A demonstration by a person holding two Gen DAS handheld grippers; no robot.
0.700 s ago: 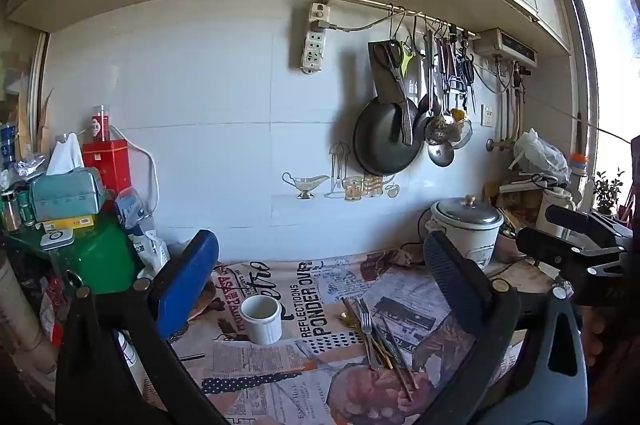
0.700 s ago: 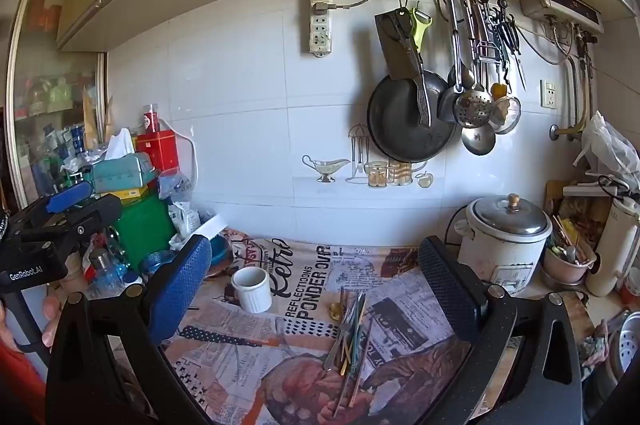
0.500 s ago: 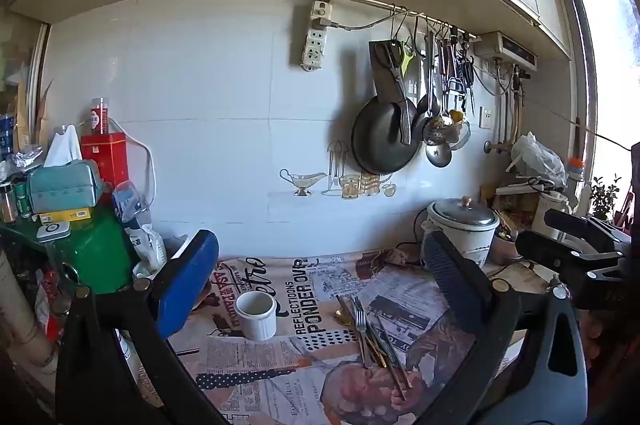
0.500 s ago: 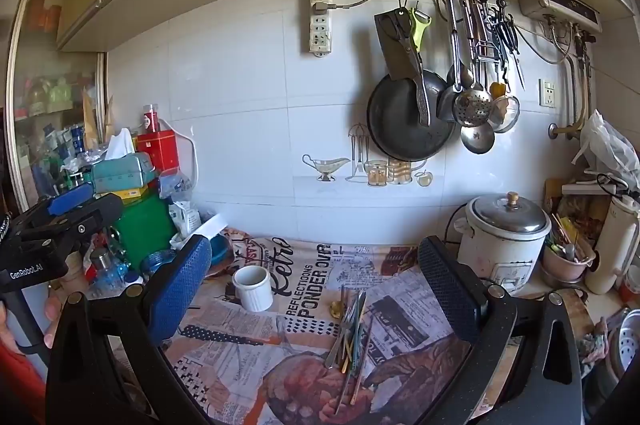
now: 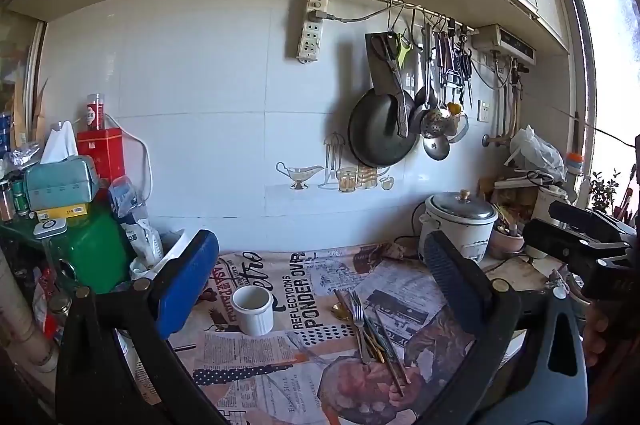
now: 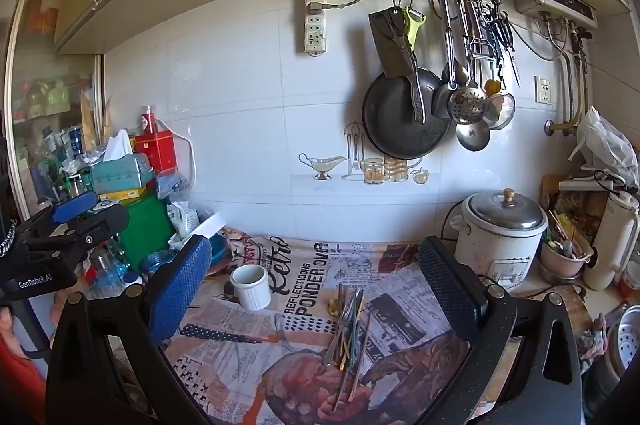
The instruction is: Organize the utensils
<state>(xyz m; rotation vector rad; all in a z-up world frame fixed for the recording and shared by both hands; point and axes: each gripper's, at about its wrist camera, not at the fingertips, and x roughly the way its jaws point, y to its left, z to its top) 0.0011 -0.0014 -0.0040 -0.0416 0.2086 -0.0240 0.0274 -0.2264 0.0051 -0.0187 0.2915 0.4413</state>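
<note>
left gripper (image 5: 320, 289) released, empty | right gripper (image 6: 316, 285) released, empty | utensils (image 6: 348, 325) piled beside white cup (image 6: 251, 285)

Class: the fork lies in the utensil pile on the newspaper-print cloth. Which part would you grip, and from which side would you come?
Grip the fork at its tine end, from above. The tines point towards the wall and lie clear at the pile's far edge; its handle runs back among the other utensils, so a grip there would likely catch them too.
</note>
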